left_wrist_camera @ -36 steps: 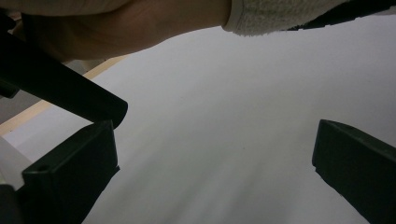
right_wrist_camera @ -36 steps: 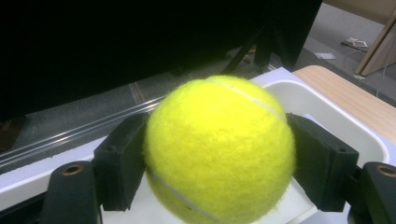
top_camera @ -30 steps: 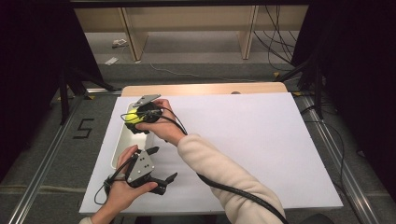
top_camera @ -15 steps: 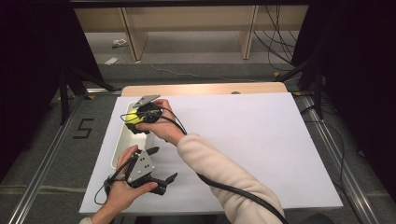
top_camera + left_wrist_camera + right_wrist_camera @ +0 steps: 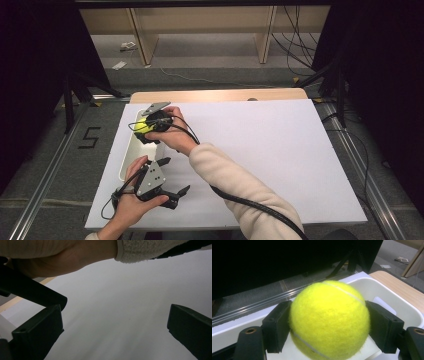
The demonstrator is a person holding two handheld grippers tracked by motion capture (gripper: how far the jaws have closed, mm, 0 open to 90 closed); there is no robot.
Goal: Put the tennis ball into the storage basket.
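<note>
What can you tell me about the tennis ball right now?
The tennis ball is bright yellow and fuzzy, felt-like, with a thin pale seam curving over its top and lower left. It looks whole and round. The right gripper has it clamped between its two black fingers, one pressing each side. It sits over the open white bin at the table's left edge, apparently held above the bin's floor; whether its underside touches anything can't be told.

Bright, evenly lit table; dark surroundings; close-ups blurred.
</note>
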